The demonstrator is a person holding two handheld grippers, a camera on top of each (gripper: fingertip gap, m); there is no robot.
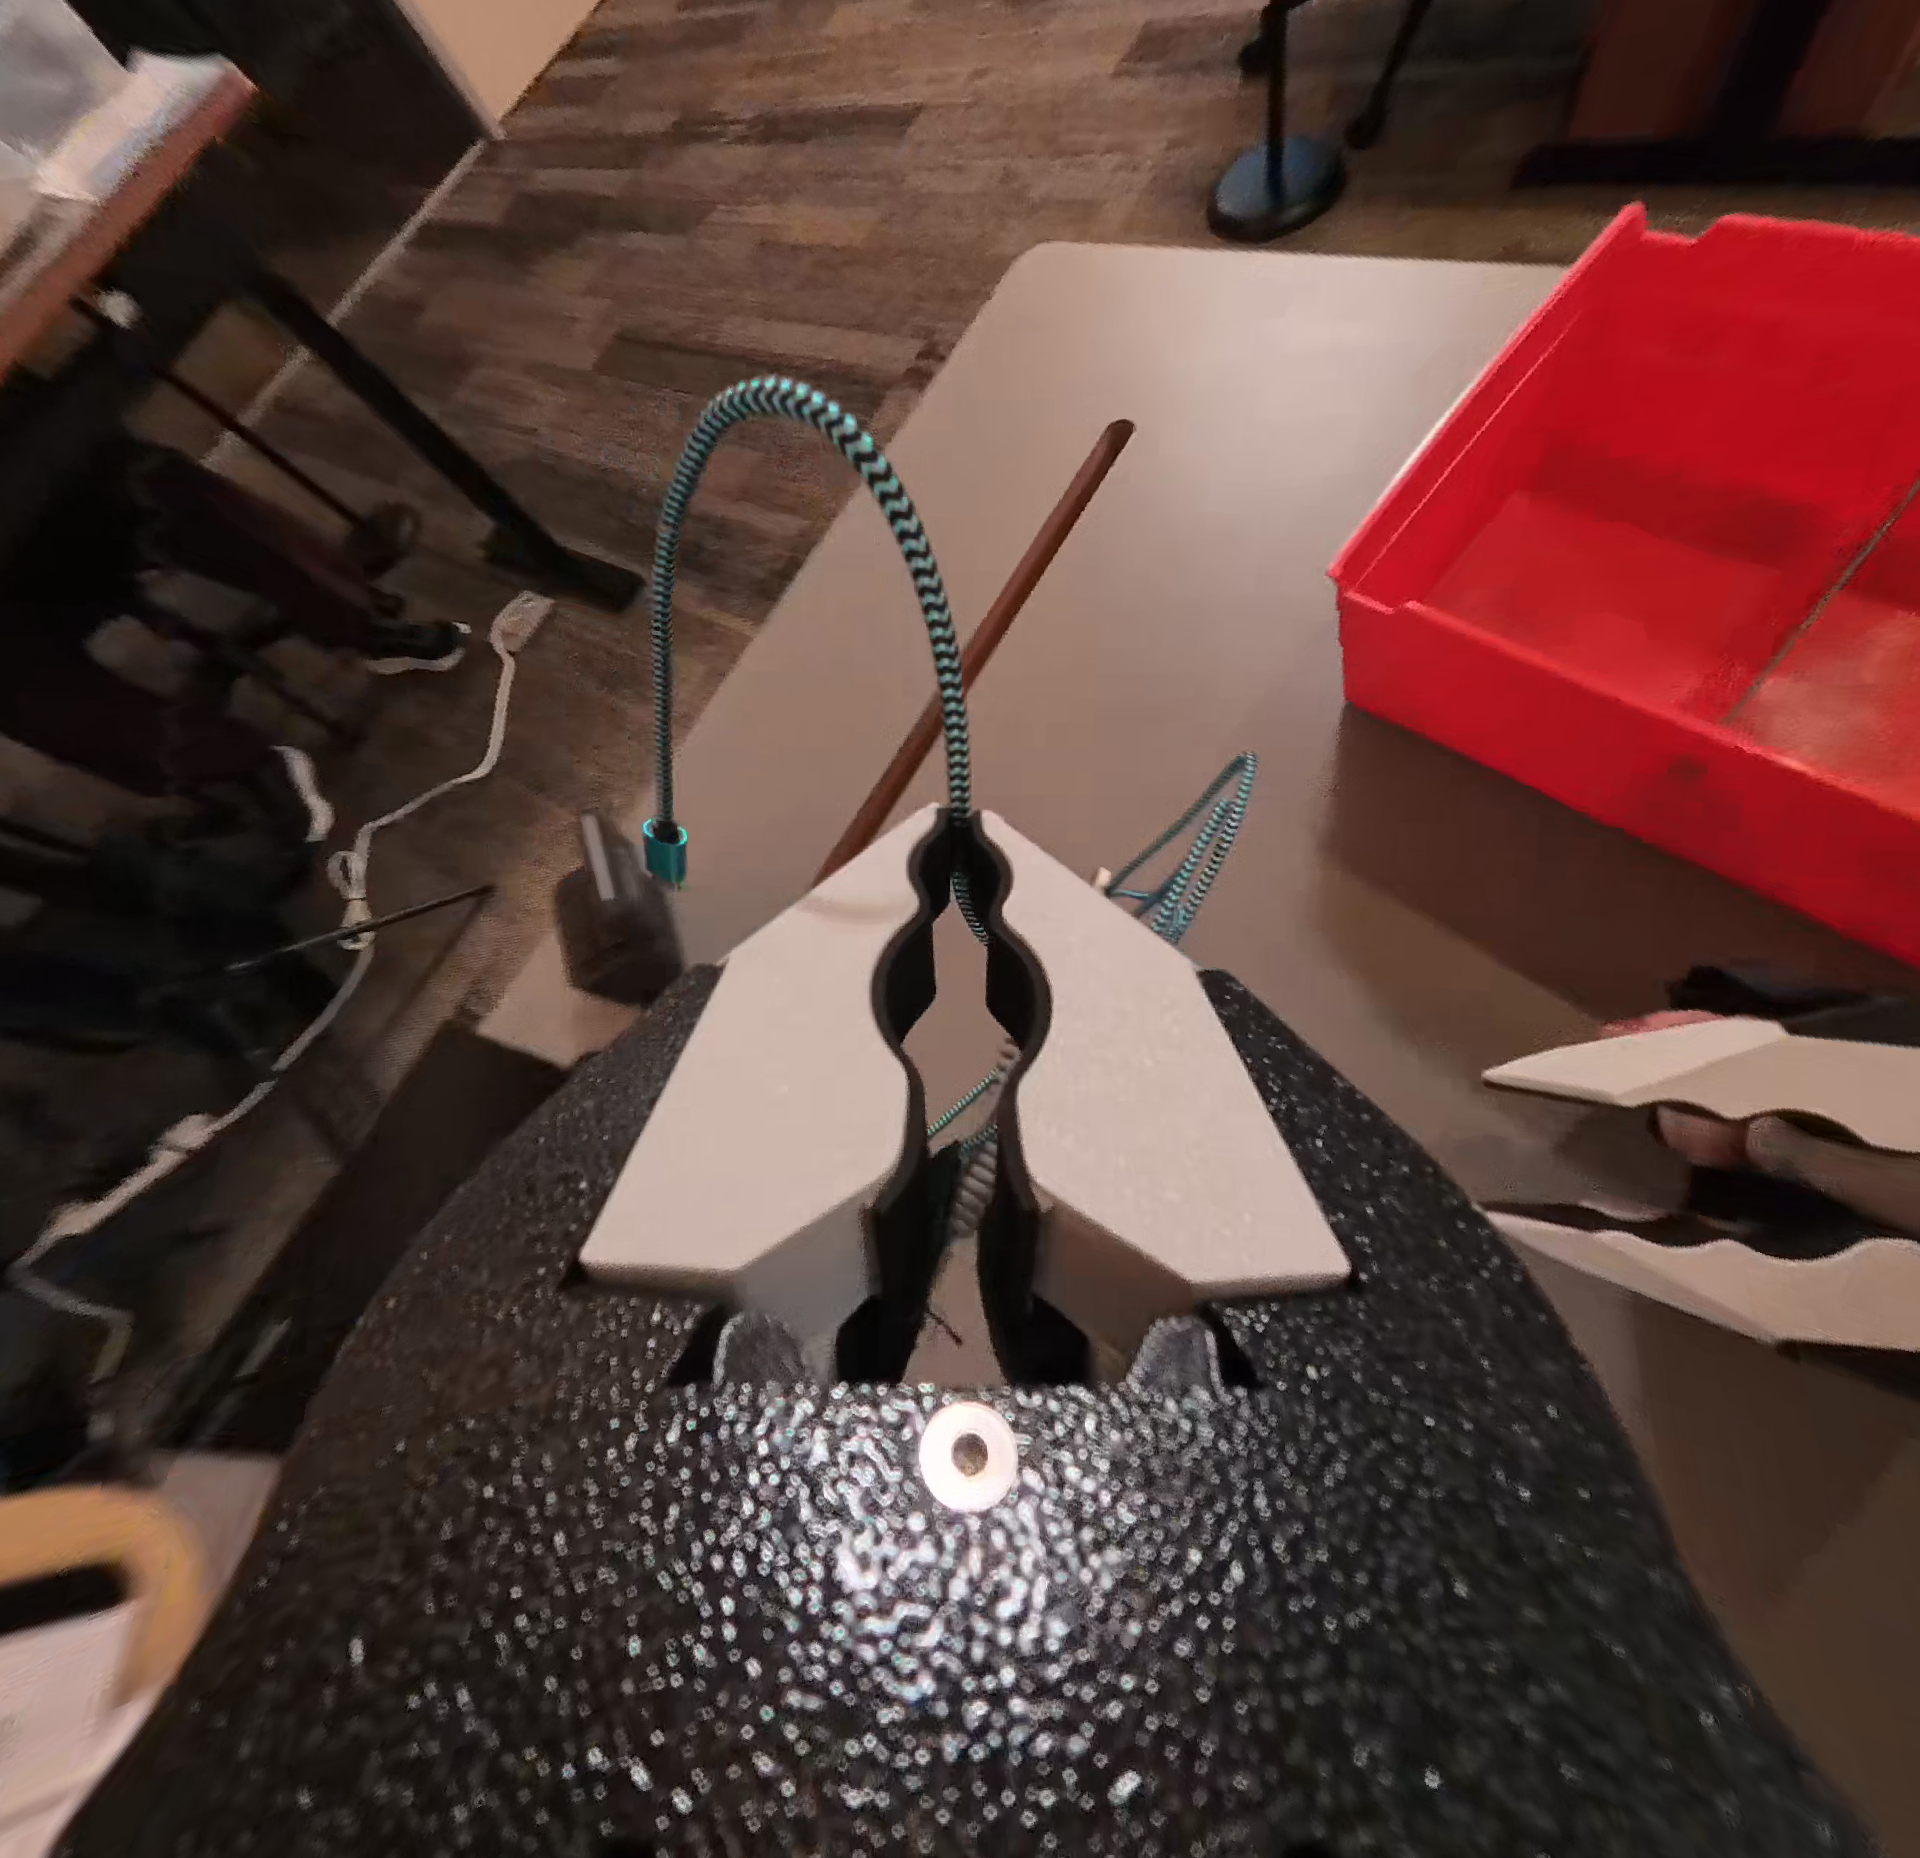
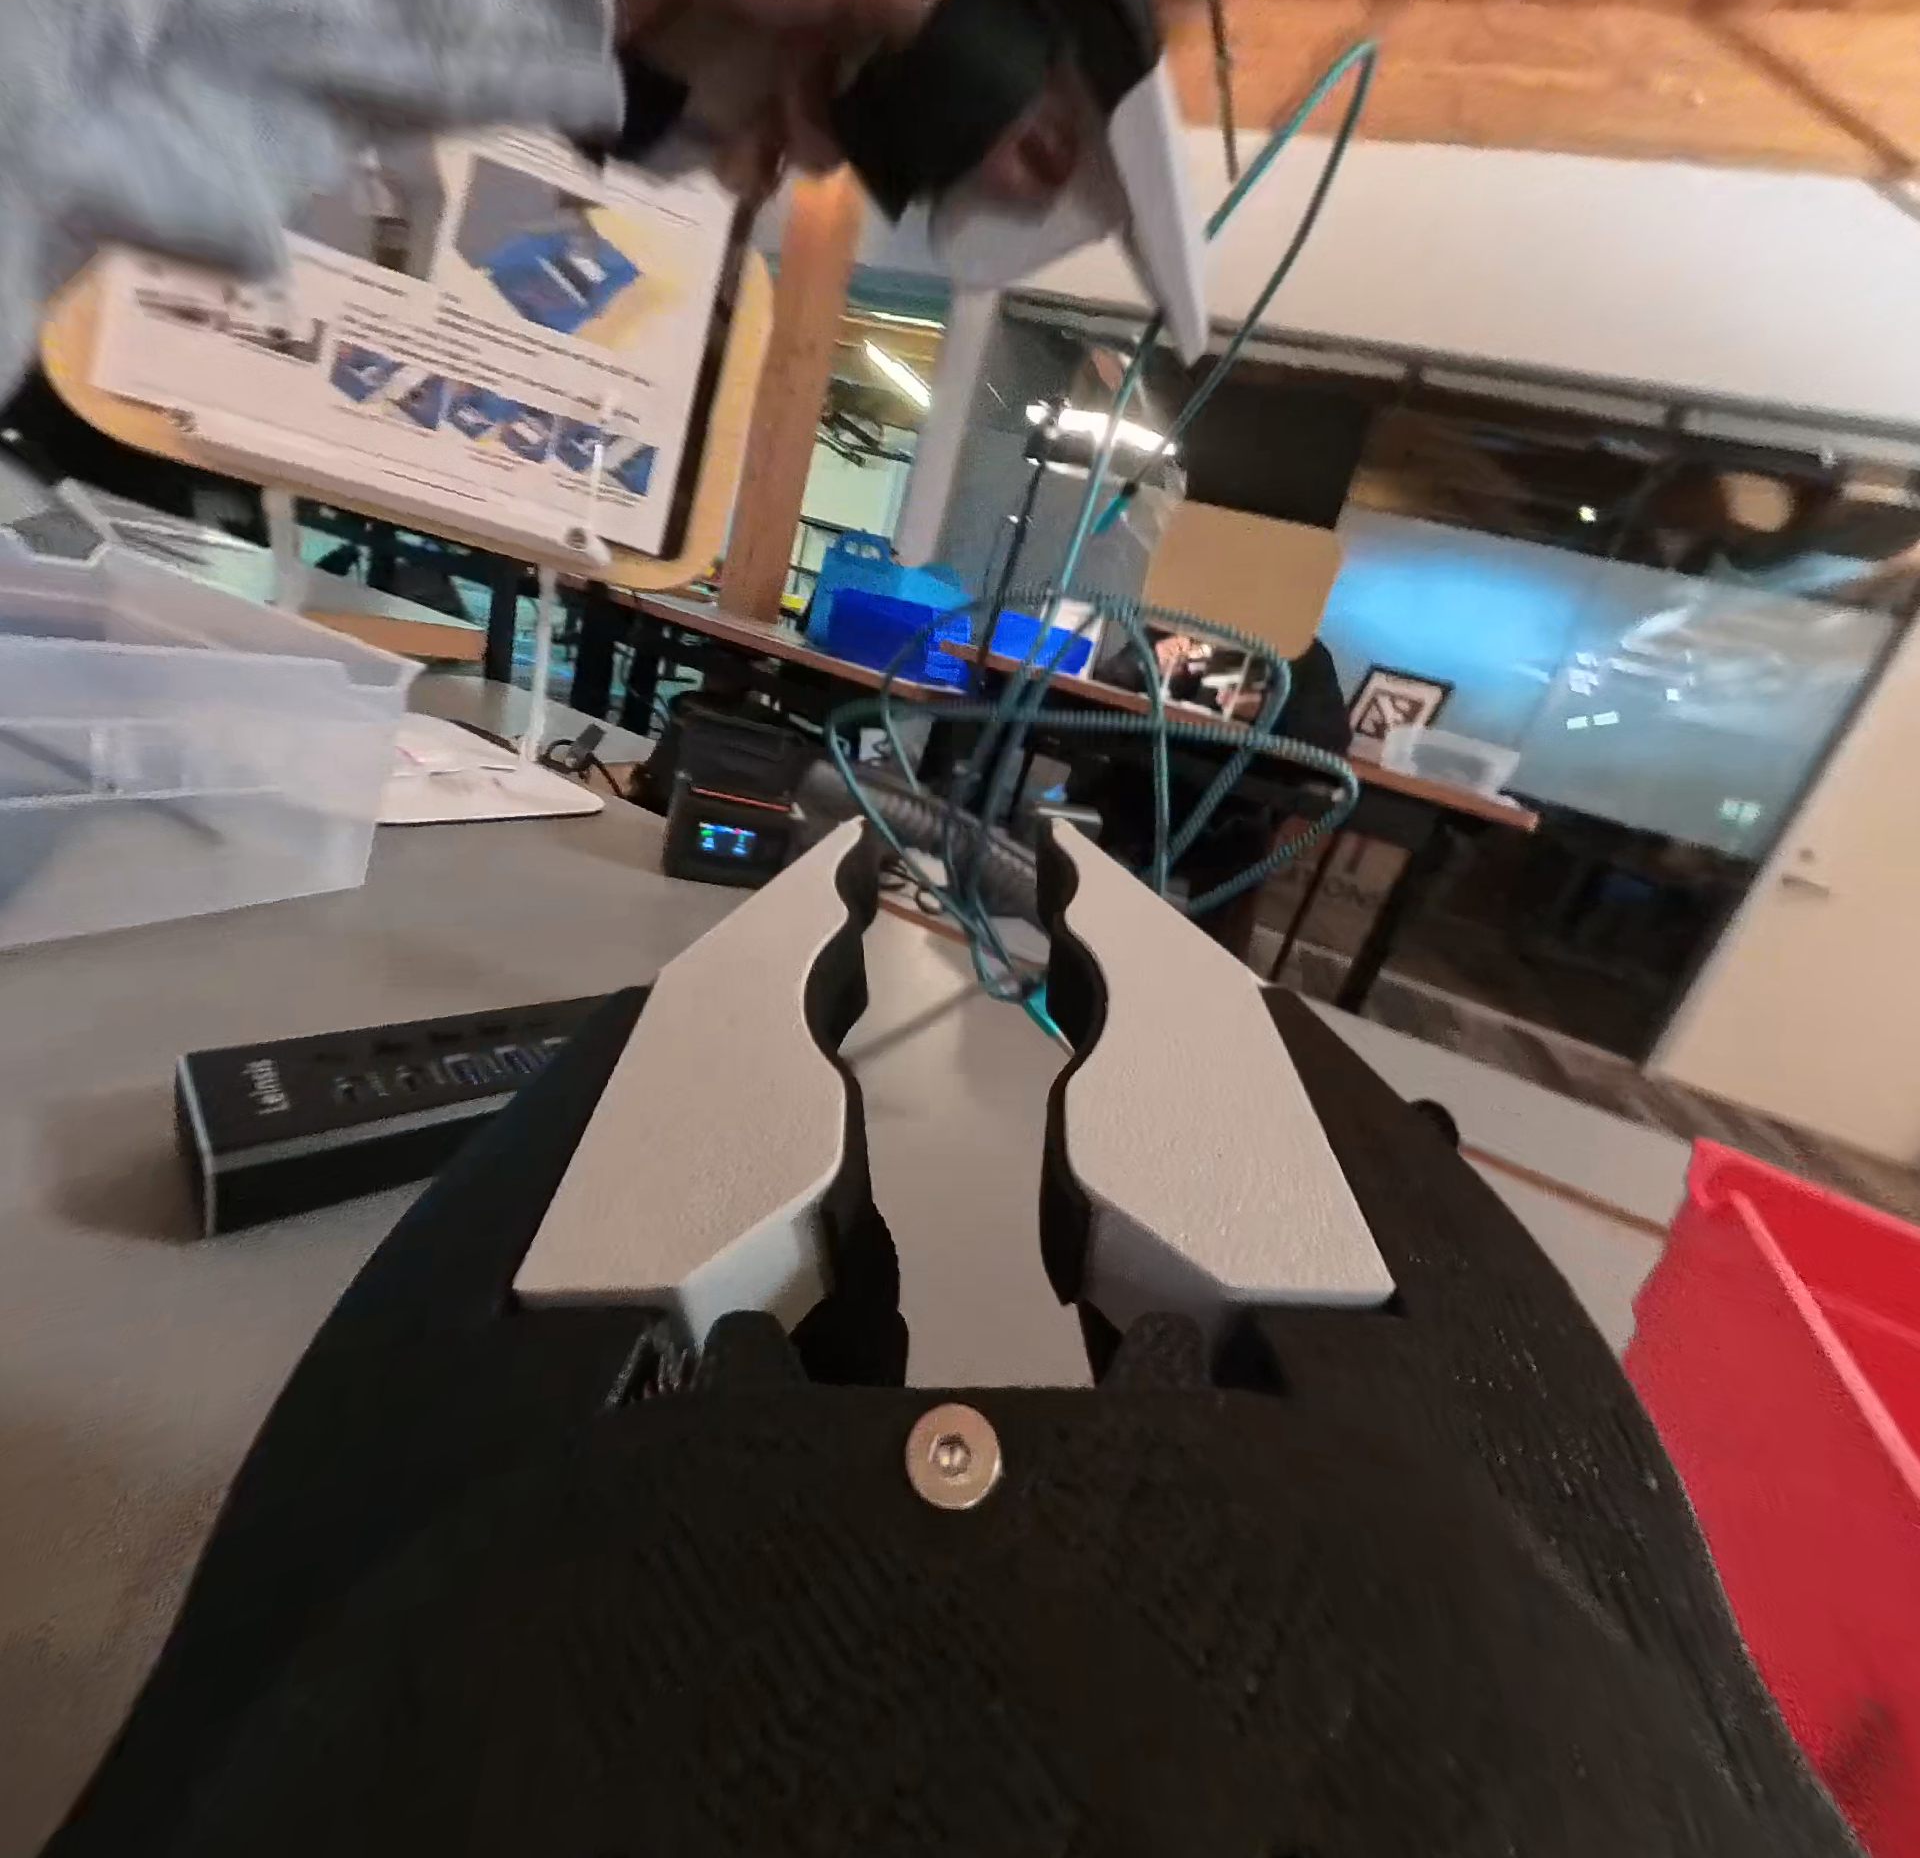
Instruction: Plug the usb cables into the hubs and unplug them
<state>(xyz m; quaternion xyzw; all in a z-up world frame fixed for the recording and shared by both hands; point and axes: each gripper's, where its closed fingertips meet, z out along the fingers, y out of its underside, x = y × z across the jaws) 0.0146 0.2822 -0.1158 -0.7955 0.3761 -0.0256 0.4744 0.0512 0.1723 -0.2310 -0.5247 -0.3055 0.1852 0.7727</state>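
My left gripper [image 1: 961, 834] is shut at its tips on a teal-and-black braided USB cable [image 1: 883, 478]. The cable arcs up and over to the left, and its teal plug [image 1: 665, 852] hangs free past the table edge. More of the cable lies coiled on the table [image 1: 1195, 852]. In the right wrist view my right gripper [image 2: 956, 837] is open and empty, low over the table. A black USB hub [image 2: 364, 1102] lies to its left. Cable loops [image 2: 1091, 728] rise ahead, and a teal plug [image 2: 1039, 1013] lies by the right finger. The left gripper [image 2: 1184, 333] holds the cable overhead.
A red bin [image 1: 1662, 561] stands at the right, also in the right wrist view [image 2: 1787, 1393]. A brown stick [image 1: 987, 634] lies across the grey table [image 1: 1195, 406]. A clear plastic box [image 2: 156, 748] is at the left. A small black device with a lit screen [image 2: 727, 832] stands behind.
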